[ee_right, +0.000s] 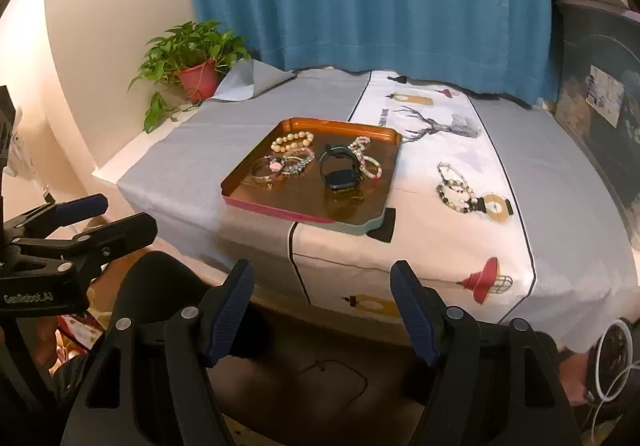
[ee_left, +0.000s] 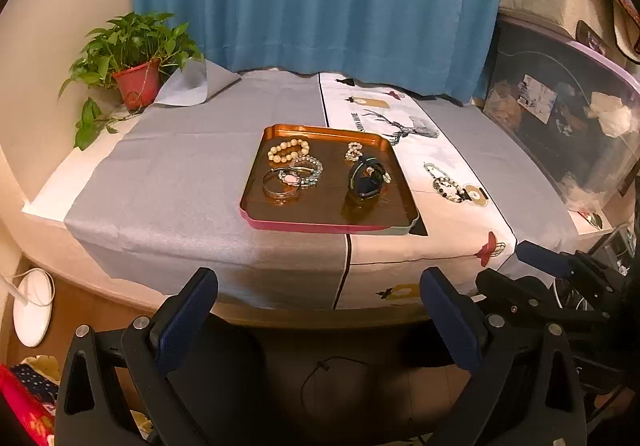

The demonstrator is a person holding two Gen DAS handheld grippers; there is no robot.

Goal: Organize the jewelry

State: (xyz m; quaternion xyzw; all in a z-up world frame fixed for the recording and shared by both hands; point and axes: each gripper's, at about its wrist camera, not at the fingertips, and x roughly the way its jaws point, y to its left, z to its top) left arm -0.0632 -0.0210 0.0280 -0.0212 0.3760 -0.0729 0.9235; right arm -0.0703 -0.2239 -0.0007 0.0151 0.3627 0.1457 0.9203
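Jewelry mostly sits in the tray (ee_left: 256,202) mid-table; one bracelet (ee_right: 454,186) lies on the cloth off the tray's right edge. I can't separate the tangled bangles. My left gripper (ee_left: 318,312) and right gripper (ee_right: 322,312) hang wide open, empty, before the table's near edge.

Warm, dim indoor light falls from the left, brightening the wall (ee_right: 100,26) and glinting off the tray (ee_left: 256,214) floor, while the near foreground sinks into shadow and fisheye curvature bends the dark, vignetted edges.
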